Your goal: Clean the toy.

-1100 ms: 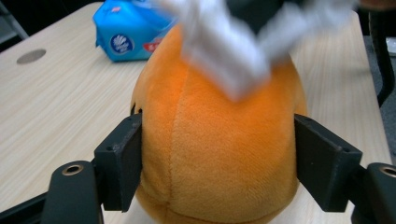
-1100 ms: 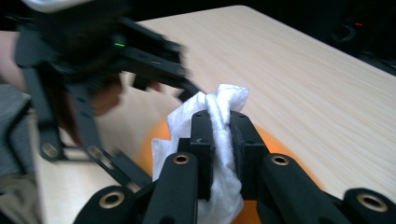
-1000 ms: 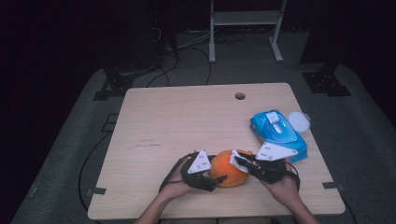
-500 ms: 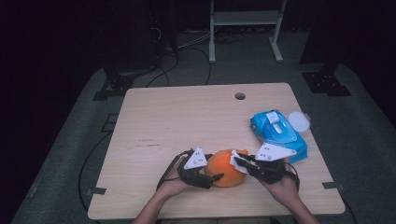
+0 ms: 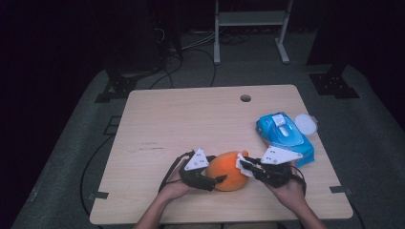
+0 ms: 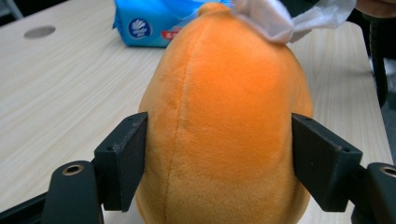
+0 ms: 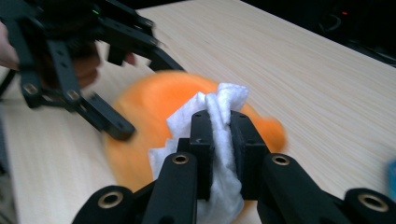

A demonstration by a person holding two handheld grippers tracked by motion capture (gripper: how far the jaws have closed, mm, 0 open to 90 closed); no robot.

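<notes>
Here the left gripper (image 6: 219,154) clamps the orange plush (image 6: 224,126) between its jaws, while the right gripper (image 7: 219,140) pinches a white wipe (image 7: 223,116) against it.

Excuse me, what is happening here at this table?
A person is wiping an orange plush toy on a wooden table. The left claw grips the toy by its sides, and the right claw is shut on a white wipe pressed against the toy's far end. A blue pack of wipes lies to the right.

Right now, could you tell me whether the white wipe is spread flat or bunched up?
Bunched up: the white wipe is crumpled between the right gripper's shut jaws, against the orange plush toy.
</notes>
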